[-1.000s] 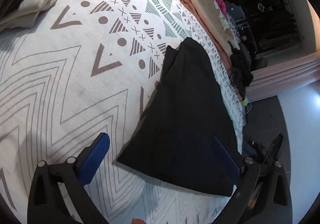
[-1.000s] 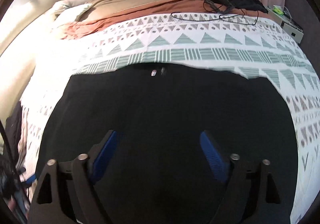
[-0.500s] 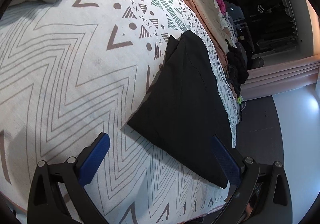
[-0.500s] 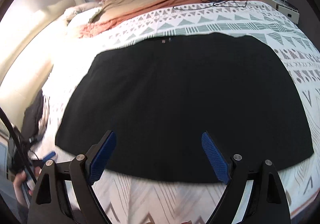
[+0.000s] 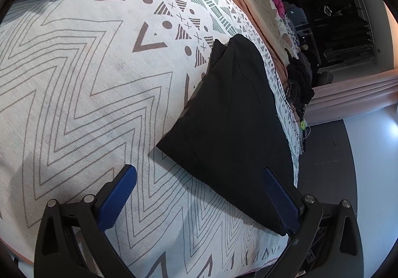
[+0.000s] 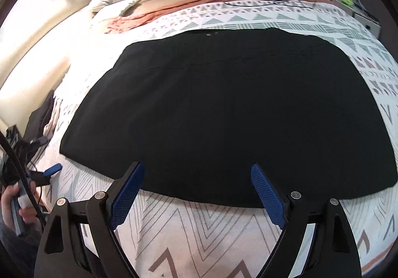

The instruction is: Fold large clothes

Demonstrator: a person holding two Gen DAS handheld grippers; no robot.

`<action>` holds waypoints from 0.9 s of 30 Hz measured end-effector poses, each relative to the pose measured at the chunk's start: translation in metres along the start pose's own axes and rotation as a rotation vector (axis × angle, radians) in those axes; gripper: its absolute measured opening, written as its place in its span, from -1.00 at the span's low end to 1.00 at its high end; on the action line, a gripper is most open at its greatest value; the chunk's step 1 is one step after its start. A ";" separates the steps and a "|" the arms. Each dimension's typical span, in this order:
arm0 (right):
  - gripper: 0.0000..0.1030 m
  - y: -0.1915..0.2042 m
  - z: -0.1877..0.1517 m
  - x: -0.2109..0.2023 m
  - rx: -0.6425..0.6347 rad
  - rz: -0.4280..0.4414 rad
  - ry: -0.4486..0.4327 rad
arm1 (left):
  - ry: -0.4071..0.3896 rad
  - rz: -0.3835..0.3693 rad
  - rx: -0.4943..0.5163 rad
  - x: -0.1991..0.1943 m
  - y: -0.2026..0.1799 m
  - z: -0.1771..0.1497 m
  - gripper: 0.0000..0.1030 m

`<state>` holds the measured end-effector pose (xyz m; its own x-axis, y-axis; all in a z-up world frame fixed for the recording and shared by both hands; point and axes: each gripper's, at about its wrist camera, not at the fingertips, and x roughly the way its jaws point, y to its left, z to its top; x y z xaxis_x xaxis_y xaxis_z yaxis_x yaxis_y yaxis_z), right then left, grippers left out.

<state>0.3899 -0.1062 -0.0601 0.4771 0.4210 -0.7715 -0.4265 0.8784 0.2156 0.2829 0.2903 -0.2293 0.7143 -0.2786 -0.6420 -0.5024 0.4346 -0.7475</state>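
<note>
Now the black garment (image 6: 223,109) lies flat beyond both grippers' wide, empty jaws (bedspread (image 5: 74,79) beneath).

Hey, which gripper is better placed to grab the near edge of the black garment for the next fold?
Probably the right gripper: it is open and squarely faces the black garment, whose near hem runs between its fingers. The left gripper, also open, sits off one corner.

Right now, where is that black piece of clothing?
The black garment lies flat on the patterned bedspread, just ahead of the open right gripper; in the left wrist view it sits right of centre.
</note>
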 end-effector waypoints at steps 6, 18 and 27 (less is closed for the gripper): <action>0.68 0.007 -0.002 0.011 -0.070 0.067 -0.019 | 0.006 0.009 0.001 0.011 -0.004 0.005 1.00; 0.69 0.008 0.004 0.044 -0.102 0.039 -0.016 | 0.054 -0.051 -0.023 0.053 -0.017 0.012 0.31; 0.70 0.003 -0.003 0.060 -0.012 0.030 -0.017 | -0.046 -0.102 0.070 0.046 -0.038 0.019 0.11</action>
<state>0.4151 -0.0790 -0.1071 0.4773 0.4508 -0.7543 -0.4501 0.8626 0.2308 0.3444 0.2768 -0.2270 0.7823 -0.2858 -0.5535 -0.3918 0.4651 -0.7938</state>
